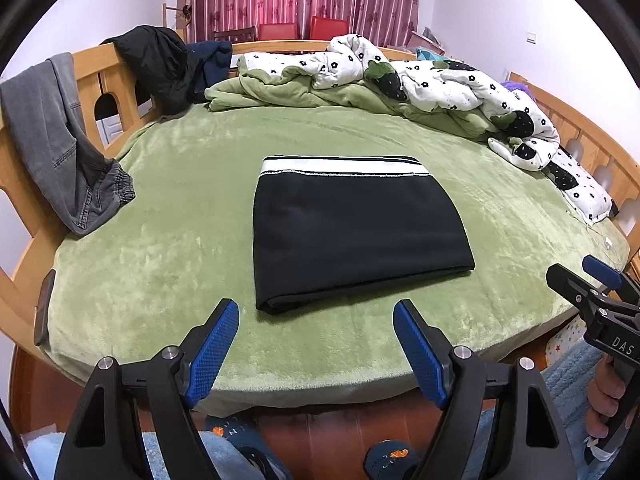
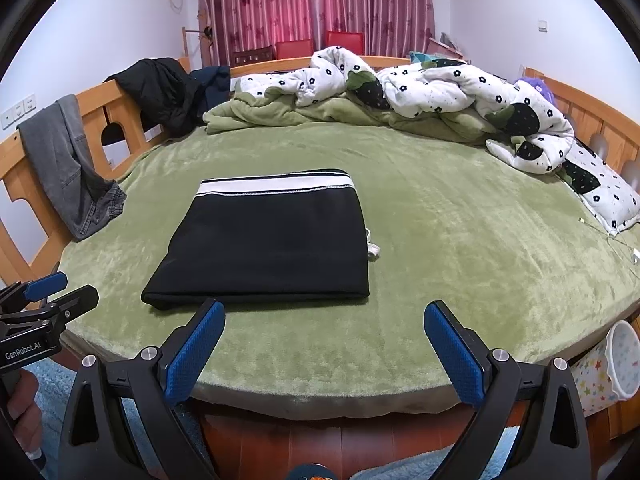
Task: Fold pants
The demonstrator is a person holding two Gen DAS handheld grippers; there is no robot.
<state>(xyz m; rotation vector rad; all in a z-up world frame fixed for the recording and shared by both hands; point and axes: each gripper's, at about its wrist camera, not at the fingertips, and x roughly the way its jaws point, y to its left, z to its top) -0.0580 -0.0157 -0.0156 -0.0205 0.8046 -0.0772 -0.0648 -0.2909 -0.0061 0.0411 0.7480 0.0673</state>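
The black pants lie folded into a flat rectangle on the green bed cover, their white waistband at the far edge. They also show in the right wrist view, with a white drawstring end poking out at their right side. My left gripper is open and empty, just in front of the pants' near edge. My right gripper is open and empty, near the bed's front edge, to the right of the pants. Each gripper shows at the side of the other's view.
Grey jeans and a black jacket hang on the wooden bed rail at the left. A crumpled flowered quilt lies along the back and right. A white cable lies at the bed's right edge. A blue rug covers the floor.
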